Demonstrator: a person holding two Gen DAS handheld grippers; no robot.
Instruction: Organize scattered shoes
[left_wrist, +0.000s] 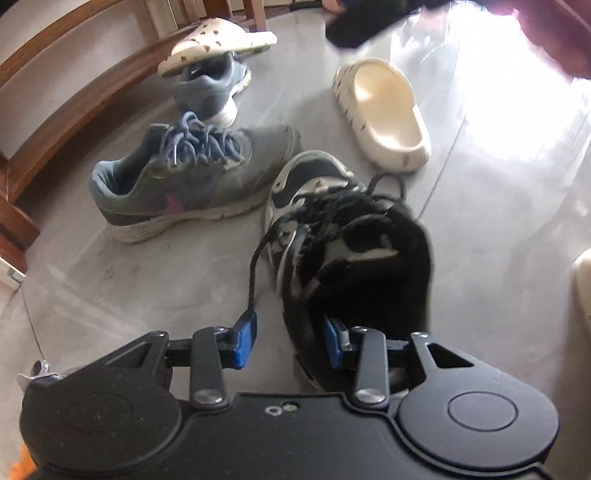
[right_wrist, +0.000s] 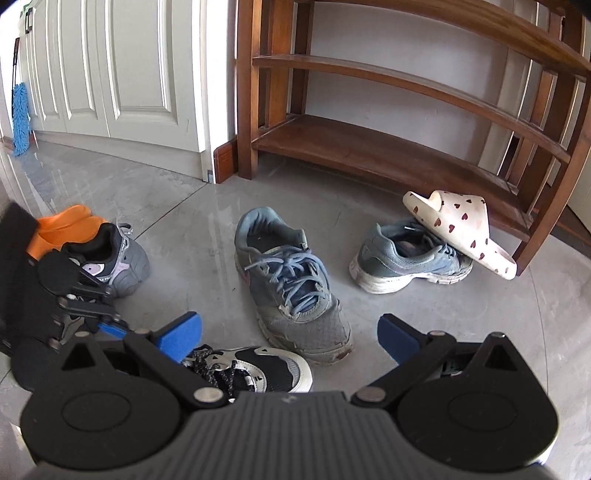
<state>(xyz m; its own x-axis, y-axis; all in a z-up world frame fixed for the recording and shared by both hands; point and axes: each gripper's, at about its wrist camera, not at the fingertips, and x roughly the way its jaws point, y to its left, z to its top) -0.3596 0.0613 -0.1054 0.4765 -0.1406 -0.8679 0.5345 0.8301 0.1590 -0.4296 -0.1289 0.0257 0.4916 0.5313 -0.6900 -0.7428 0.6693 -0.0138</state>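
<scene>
A black-and-white sneaker (left_wrist: 351, 240) lies on the grey floor, heel toward my left gripper (left_wrist: 289, 341). One blue pad is inside its collar and the other outside. The collar wall stands between the open jaws, and a strip of floor shows beside the outer pad. My right gripper (right_wrist: 291, 338) hangs wide open and holds nothing, over the same sneaker's toe (right_wrist: 258, 369). A blue-grey sneaker (right_wrist: 291, 284) lies just beyond. Its mate (right_wrist: 406, 258) sits by the wooden shoe rack (right_wrist: 369, 147), with a heart-print slipper (right_wrist: 461, 225) leaning on it.
A cream slipper (left_wrist: 384, 114) lies sole-down to the right of the blue-grey sneaker (left_wrist: 192, 181). A grey-and-purple sneaker (right_wrist: 118, 258) and an orange slipper (right_wrist: 66, 229) sit at the left. White doors (right_wrist: 129, 74) stand behind, with a blue duster (right_wrist: 20, 110) hanging beside them. The rack's shelves hold nothing.
</scene>
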